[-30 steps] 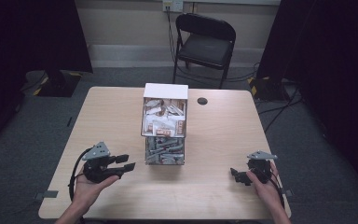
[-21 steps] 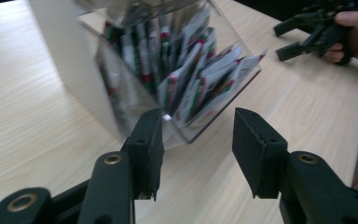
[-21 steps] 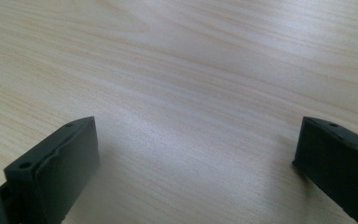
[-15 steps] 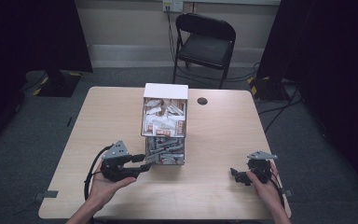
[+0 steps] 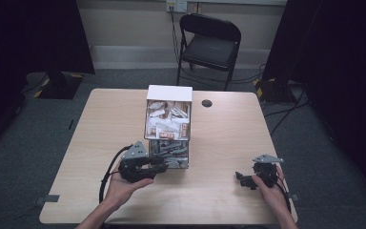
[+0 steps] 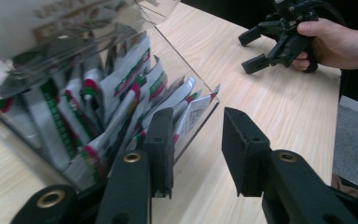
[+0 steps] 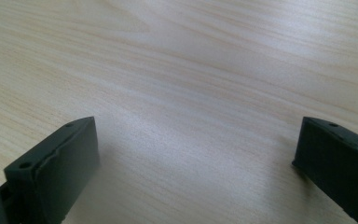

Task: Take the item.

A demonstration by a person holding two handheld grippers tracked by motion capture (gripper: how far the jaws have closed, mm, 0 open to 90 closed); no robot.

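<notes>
Reaching in at the front of the clear acrylic dispenser (image 5: 168,143), the left gripper (image 6: 196,149) had its jaws parted by a moderate gap and held nothing; one jaw lay against the transparent front wall, the other stood free over the wooden table (image 5: 228,138). The dispenser stood near the middle of the table, with a white-topped upper bin of brown-and-white packets (image 5: 167,120) and a lower bin crammed with white sachets (image 6: 121,107) printed in red and green.

Those sachets looked light, thin and floppy (paper or foil, I could not tell which), so they would likely bend and slide against each other. A pinch on one exposed top edge or corner, where a single sachet stood proud of its neighbours, seemed the safest hold; a deeper bite would probably drag several out at once. The acrylic wall looked stiff and slick, offering the jaws little purchase.

The right gripper (image 5: 248,179) hung low over bare table at the right, its jaws spread wide and empty.
</notes>
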